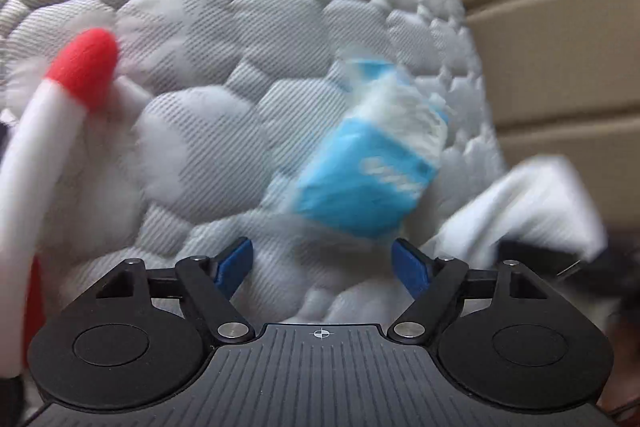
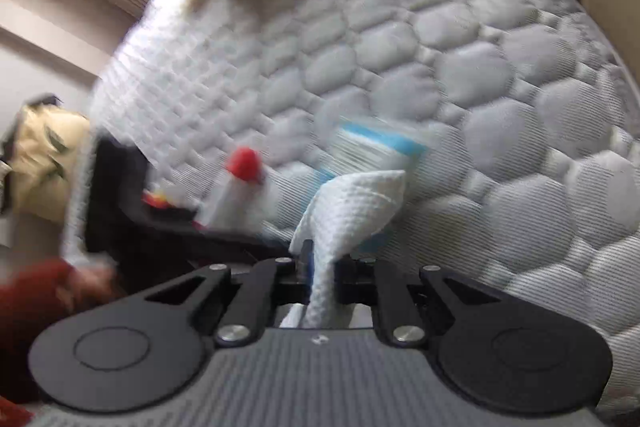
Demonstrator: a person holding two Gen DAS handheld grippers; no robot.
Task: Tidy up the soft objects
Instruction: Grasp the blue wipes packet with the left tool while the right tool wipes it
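Your right gripper (image 2: 320, 267) is clamped on a white cloth (image 2: 352, 203) that rises toward 12 o'clock. Your left gripper (image 1: 322, 261) is spread wide and empty above the mattress (image 1: 224, 115). From it, the blue pack (image 1: 368, 171) lies just ahead at 1 o'clock, long axis tilted toward 1, so your left is nearer. The red-tipped plush (image 1: 76, 75) sits at 10. The pack's lettering is too blurred to read.
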